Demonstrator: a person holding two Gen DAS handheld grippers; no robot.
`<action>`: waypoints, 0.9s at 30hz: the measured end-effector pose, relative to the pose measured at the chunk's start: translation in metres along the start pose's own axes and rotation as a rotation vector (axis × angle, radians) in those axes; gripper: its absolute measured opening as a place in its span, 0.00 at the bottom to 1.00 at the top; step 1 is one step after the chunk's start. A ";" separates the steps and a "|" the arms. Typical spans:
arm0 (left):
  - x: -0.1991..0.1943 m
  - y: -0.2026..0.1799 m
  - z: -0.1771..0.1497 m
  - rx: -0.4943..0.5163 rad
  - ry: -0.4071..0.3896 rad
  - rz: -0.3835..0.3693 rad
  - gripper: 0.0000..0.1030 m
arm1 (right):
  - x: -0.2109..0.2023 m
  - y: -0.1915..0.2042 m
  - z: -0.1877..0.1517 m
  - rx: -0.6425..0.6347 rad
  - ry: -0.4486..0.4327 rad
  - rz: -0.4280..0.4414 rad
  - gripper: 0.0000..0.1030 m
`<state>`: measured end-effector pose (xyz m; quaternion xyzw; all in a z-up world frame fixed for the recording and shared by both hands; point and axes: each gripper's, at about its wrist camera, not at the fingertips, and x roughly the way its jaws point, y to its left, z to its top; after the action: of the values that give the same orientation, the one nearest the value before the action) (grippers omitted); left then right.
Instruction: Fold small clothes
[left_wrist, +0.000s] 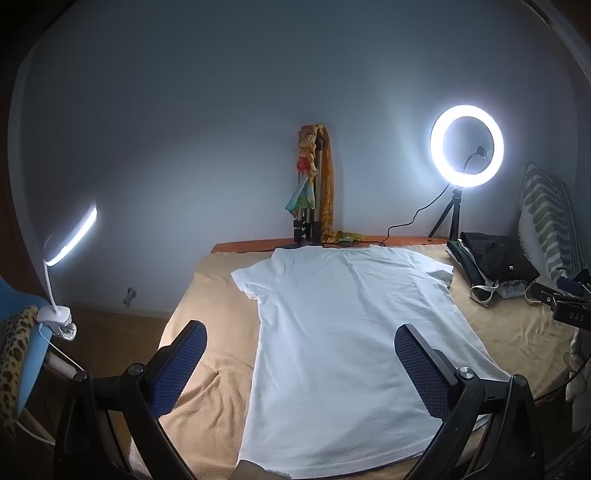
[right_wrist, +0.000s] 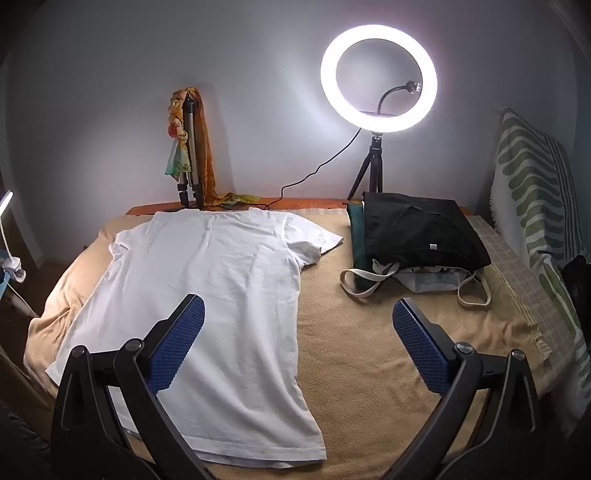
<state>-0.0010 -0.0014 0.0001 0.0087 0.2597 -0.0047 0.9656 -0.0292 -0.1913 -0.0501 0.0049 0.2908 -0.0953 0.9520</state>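
Both grippers hover with fingers spread wide, gripping nothing: left gripper (left_wrist: 301, 354), right gripper (right_wrist: 299, 332). White T-shirt (right_wrist: 207, 280) lies flat on the tan blanket (right_wrist: 369, 350), collar toward twelve o'clock; black bag (right_wrist: 417, 229) at two o'clock.

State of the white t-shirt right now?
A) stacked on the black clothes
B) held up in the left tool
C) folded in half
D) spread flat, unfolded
D: the white t-shirt lies spread flat on the tan blanket with both sleeves out, and both open tools hover clear of it.
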 end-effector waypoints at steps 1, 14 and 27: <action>-0.001 -0.001 0.000 0.006 -0.004 0.004 1.00 | 0.000 0.000 0.000 0.003 -0.010 0.001 1.00; -0.003 0.004 0.006 -0.045 0.008 0.005 1.00 | 0.005 0.000 -0.006 0.008 -0.001 0.009 1.00; -0.001 0.008 0.006 -0.050 0.005 0.007 1.00 | 0.006 0.005 -0.005 0.013 0.002 0.012 1.00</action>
<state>0.0016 0.0062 0.0059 -0.0145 0.2622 0.0052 0.9649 -0.0265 -0.1873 -0.0573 0.0126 0.2914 -0.0916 0.9521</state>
